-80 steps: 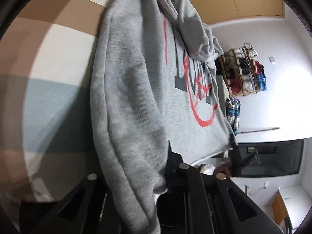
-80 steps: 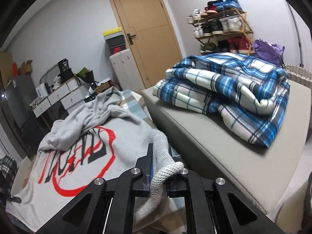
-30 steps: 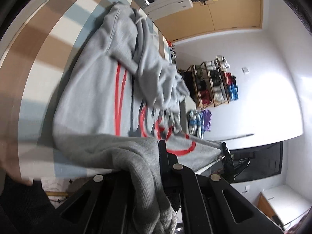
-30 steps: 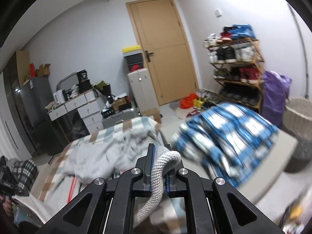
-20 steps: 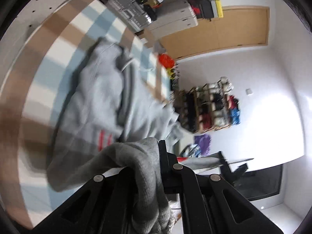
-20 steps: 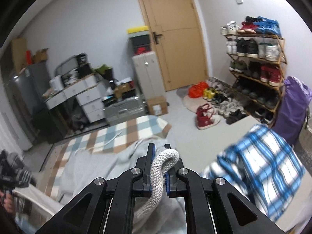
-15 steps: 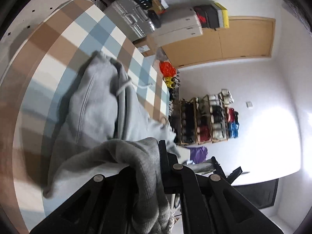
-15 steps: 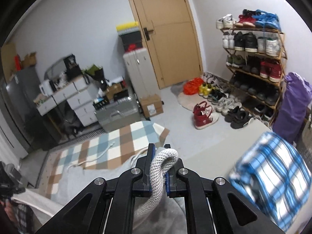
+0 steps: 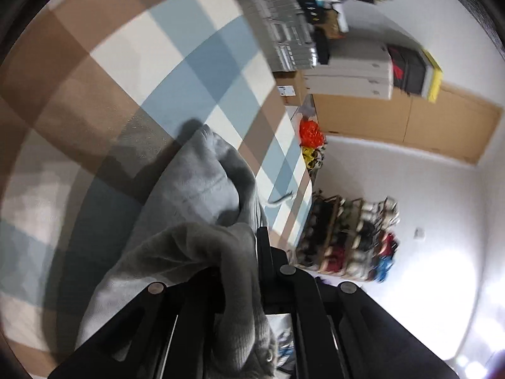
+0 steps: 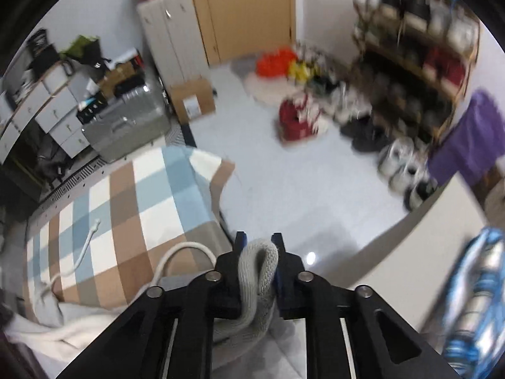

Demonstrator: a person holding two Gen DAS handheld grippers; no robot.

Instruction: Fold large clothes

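A grey hoodie [image 9: 195, 195] lies partly bunched on a blue, brown and white checked blanket [image 9: 151, 72]. My left gripper [image 9: 243, 246] is shut on a thick fold of the hoodie's ribbed edge, which drapes over the fingers. My right gripper [image 10: 258, 246] is shut on another ribbed grey band of the hoodie [image 10: 257, 271], held above the checked blanket [image 10: 132, 195]. A white drawstring [image 10: 88, 240] trails over the blanket. The hoodie's red print is hidden.
A folded blue plaid blanket [image 10: 473, 300] lies on a grey cushion [image 10: 410, 237] at the right. A shoe rack [image 10: 419, 41], loose shoes [image 10: 300, 120], a cardboard box [image 10: 192, 101], a silver case [image 10: 126, 126] and a wooden door [image 10: 249, 9] stand beyond.
Both grippers have lifted the hoodie's hem and carried it forward over the garment toward the hood end. The red print has gone out of view. Both views now tilt down at the blanket and floor.
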